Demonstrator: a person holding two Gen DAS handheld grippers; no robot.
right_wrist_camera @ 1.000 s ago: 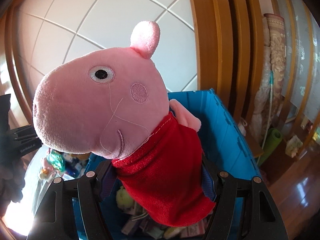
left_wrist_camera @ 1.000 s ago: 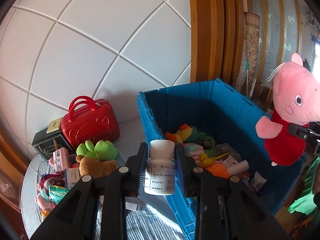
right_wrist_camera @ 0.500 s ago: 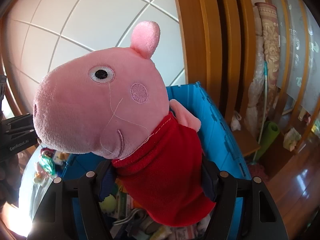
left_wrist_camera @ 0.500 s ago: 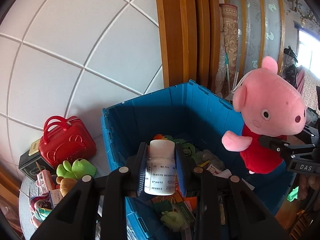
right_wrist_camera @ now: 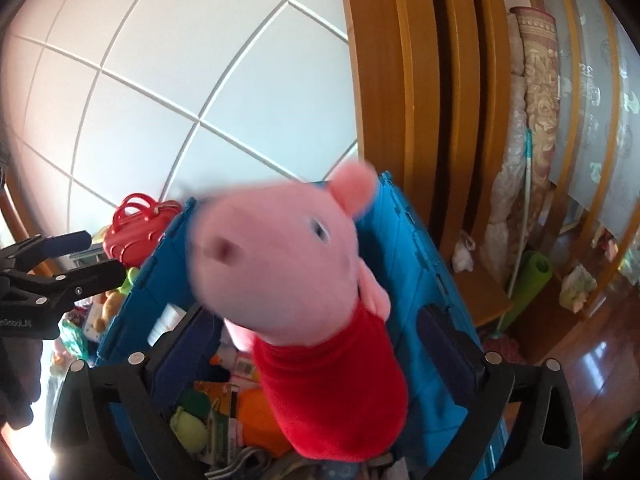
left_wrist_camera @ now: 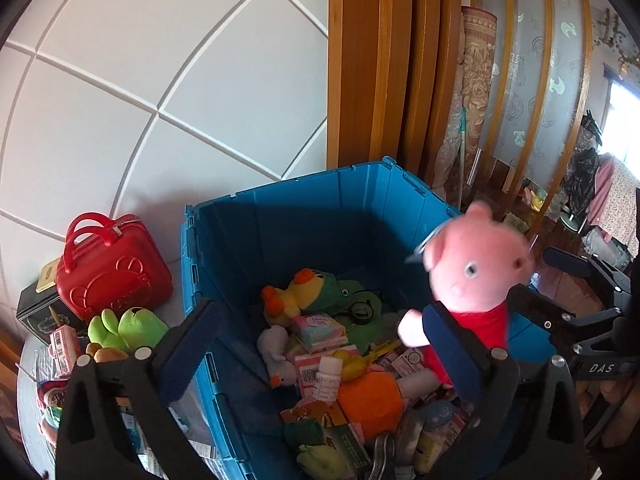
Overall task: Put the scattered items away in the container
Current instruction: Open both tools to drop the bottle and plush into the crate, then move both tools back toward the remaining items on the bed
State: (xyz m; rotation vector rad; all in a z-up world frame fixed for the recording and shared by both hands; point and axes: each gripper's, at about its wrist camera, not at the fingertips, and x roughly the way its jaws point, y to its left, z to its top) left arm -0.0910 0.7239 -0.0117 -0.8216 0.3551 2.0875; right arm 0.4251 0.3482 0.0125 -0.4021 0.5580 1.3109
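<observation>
A blue crate (left_wrist_camera: 280,196) holds several toys and small boxes. My left gripper (left_wrist_camera: 320,312) hangs over it, its jaws opening, with nothing between the pads. The white pill bottle (left_wrist_camera: 328,376) sits free on the pile inside, against an orange toy. My right gripper (right_wrist_camera: 316,316) is also above the crate (right_wrist_camera: 404,248), jaws opening. The pink pig plush in a red dress (right_wrist_camera: 304,280) is blurred between its wide pads, which no longer press it. In the left wrist view the pig (left_wrist_camera: 476,276) drops over the crate's right side.
A red toy suitcase (left_wrist_camera: 112,268), a green frog plush (left_wrist_camera: 128,324), a black box (left_wrist_camera: 36,312) and small packets lie on the round table left of the crate. A white tiled wall stands behind. A wooden door frame (right_wrist_camera: 400,80) and a rolled rug (right_wrist_camera: 536,100) are at the right.
Both grippers have spread their jaws wide. The bottle has left the left gripper and landed in the crate. The pig has come loose from the right gripper and tips downward. Both grippers moved further over the crate.
</observation>
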